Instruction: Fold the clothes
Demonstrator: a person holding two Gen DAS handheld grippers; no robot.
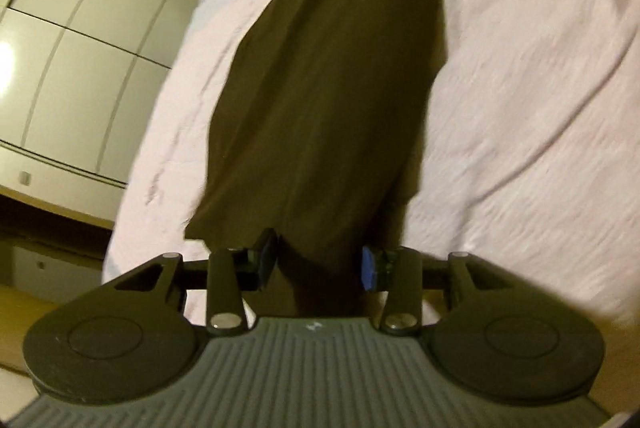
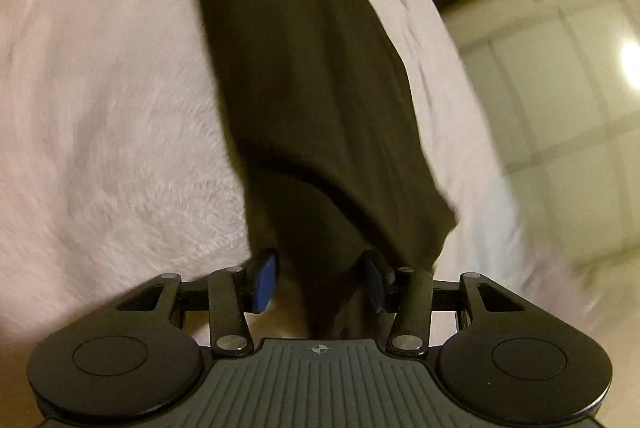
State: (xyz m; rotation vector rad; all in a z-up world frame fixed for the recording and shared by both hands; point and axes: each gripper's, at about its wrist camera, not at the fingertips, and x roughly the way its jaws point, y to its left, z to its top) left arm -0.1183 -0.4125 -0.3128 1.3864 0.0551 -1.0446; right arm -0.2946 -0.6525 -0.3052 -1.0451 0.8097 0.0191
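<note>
Blue pads [image 1: 370, 268] of the left tool [image 1: 318, 266] stand apart around the near end of a dark garment [image 1: 332, 88]; blur hides whether they press, so I cannot tell if it is gripped. Same for the right tool [image 2: 320, 286], straddling its bunched near end. That garment lies long on the pink bed [image 1: 520, 88], running straight away from both tools. Bare bedding flanks it; one bed edge drops to a tiled floor [image 1: 80, 28].

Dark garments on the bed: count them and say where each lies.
1. A single dark garment stretches lengthwise along the pale bedspread, its near end between the blue pads of both grippers. Others may lie out of view.
</note>
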